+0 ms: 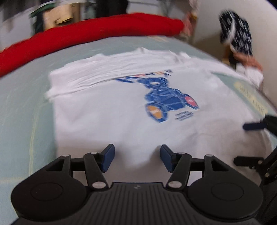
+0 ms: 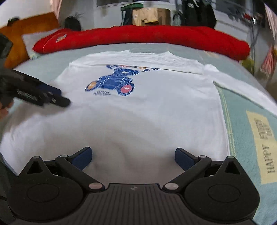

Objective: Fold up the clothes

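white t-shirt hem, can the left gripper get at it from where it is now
Probably yes: the left gripper is open right over the near edge of the white t-shirt, with nothing between its fingers and the cloth.

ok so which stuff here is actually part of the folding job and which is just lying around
Part of the job:
white t-shirt, spread flat
left gripper, open
right gripper, open

Just lying about:
red cushion
cardboard box
dark patterned cloth
light blue blanket underneath
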Motion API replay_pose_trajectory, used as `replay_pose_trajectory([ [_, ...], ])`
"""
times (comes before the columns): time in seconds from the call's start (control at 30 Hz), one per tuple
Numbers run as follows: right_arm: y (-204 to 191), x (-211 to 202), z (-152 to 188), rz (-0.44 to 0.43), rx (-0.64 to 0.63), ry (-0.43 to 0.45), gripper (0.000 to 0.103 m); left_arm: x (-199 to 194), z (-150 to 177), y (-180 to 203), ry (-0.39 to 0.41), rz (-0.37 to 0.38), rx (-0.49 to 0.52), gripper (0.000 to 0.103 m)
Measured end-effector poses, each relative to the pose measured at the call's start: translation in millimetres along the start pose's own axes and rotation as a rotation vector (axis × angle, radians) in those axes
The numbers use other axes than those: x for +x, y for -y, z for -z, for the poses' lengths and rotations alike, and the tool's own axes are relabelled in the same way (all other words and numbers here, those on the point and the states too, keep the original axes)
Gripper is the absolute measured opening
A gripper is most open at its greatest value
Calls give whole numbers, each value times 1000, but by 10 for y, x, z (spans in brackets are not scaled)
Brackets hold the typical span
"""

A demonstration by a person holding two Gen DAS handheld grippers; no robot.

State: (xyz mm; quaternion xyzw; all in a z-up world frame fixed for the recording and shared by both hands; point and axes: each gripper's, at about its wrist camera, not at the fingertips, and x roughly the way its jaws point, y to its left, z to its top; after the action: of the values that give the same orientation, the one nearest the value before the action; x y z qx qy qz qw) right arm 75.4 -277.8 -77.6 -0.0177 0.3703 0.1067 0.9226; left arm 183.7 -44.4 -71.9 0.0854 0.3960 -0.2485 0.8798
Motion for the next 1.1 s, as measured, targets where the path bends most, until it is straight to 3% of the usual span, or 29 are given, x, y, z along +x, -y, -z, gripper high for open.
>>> replay_pose_trajectory([
  [0.17,10,-4,48,2,14,22,103,-190,34,-158,29,-9,-83,57],
  [0.27,-15,-6,66,15,8,32,103,-304,55,-252,47,-14,-133,61],
  [0.4,-25,-10,87,19,2,44,103,-232,202,12,21,68,-100,66],
  [0.6,-25,-29,148,20,-12,77,103,-366,583,123,53,0,-86,67],
  [0.77,-43,-45,184,30,-26,101,103,-613,616,237,59,-56,-61,70],
  [0.93,-54,-79,245,36,-20,129,103,-463,748,343,14,-68,-117,73],
  [1.0,-33,-100,260,27,-13,134,103,-485,700,376,6,-86,-101,73],
  [1.1,-15,-144,290,24,-20,135,103,-602,448,428,54,-98,-57,73],
])
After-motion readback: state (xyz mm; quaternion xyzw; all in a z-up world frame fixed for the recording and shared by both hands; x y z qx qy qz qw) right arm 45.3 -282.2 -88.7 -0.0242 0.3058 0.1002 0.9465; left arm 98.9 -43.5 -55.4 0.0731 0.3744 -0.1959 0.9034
